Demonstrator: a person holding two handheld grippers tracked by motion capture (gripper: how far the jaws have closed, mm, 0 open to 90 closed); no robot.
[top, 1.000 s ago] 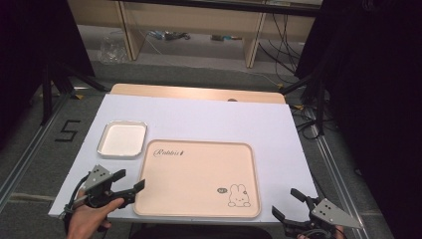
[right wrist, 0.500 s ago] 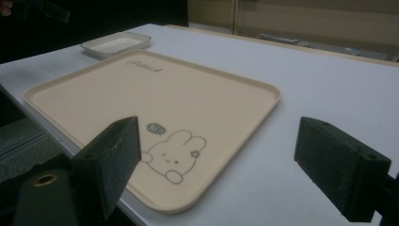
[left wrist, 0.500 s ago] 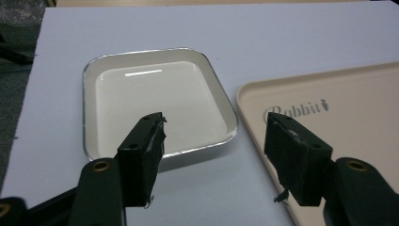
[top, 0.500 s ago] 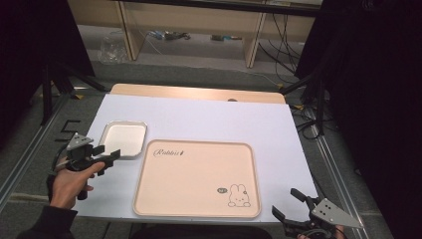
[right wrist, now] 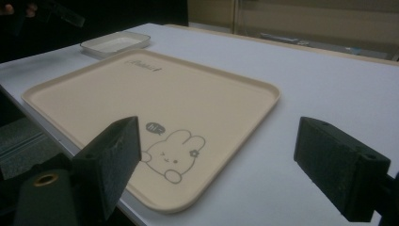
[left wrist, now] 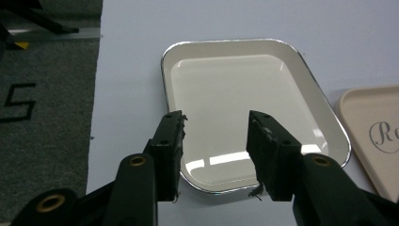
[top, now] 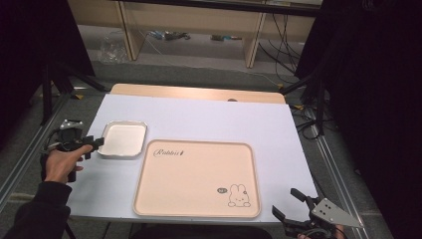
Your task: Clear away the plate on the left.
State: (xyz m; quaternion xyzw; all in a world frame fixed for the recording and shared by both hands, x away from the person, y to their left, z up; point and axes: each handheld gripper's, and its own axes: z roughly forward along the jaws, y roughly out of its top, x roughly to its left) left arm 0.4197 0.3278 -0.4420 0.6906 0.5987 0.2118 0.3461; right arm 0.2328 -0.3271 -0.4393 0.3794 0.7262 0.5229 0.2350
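A small white tray [top: 123,139] with a shiny rim lies on the left of the white table. To its right is a large beige tray [top: 196,178] printed with a rabbit. My left gripper [top: 94,147], held in a hand, is at the white tray's left edge. In the left gripper view it [left wrist: 215,123] stands open, its jaws over the near rim of the white tray [left wrist: 244,94], nothing between them. My right gripper [top: 286,201] is open at the table's front right corner. In the right gripper view it [right wrist: 219,141] faces the beige tray [right wrist: 141,89].
The white table top [top: 199,119] has a bare wooden strip [top: 194,92] at its far edge. Grey floor with metal rails runs along both sides. Shelving and cables [top: 278,35] stand behind the table. The white tray [right wrist: 115,43] and the left gripper [right wrist: 61,14] lie far off in the right gripper view.
The left hand and gripper moved from the beige tray's front left corner outward and away, up to the white tray's left edge. The right gripper has stayed in place.
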